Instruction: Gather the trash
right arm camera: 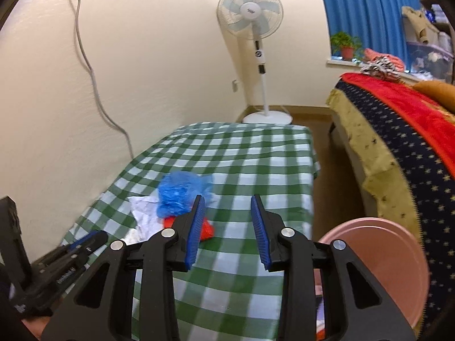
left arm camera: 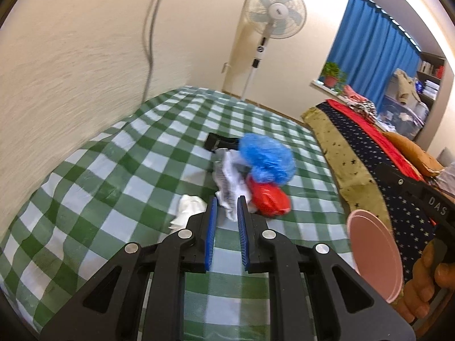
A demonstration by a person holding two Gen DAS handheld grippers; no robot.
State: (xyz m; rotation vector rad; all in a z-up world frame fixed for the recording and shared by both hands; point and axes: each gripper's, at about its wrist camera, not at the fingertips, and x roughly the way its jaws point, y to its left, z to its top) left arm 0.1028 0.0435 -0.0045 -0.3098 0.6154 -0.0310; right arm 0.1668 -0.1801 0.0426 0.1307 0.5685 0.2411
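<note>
So, surface: table under a green-and-white checked cloth [left arm camera: 119, 170], one long edge against a cream wall, short far end toward the room corner.
Room: standing fan [right arm camera: 250, 14] in the corner beyond the far end; grey cable [right arm camera: 93, 85] hanging down the wall; blue curtain [right arm camera: 366, 8] at right with a potted plant [right arm camera: 345, 45] on the sill.
Bed: right of the surface, across a strip of floor; navy star-print blanket [right arm camera: 421, 164] with a red cloth over it and an olive sheet at its edge.
Trash pile: near the middle of the cloth, items touching and overlapping.
Blue bag [left arm camera: 266, 159]: crumpled plastic, on the far right of the pile.
Red bag [left arm camera: 268, 200]: crumpled, touching the blue one on its near side.
White paper [left arm camera: 230, 187]: crumpled, printed, left of both bags.
Black item [left arm camera: 219, 142]: flat, behind the pile, too blurred to identify.
White tissue [left arm camera: 187, 207]: apart from the pile, near left, just beside the left finger.
Pile axis: long axis runs near-to-far along the surface's length, tilted slightly right at the near end.
Left tool [left arm camera: 227, 224]: released, narrow gap, nothing between the pads, tips just short of the white paper, pointing at the pile.
Right tool [right arm camera: 227, 221]: released, wide gap, empty, over the cloth to the right of the pile.
Pink bin [right arm camera: 378, 267]: round rim, lower right beside the right tool, between surface and bed.
</note>
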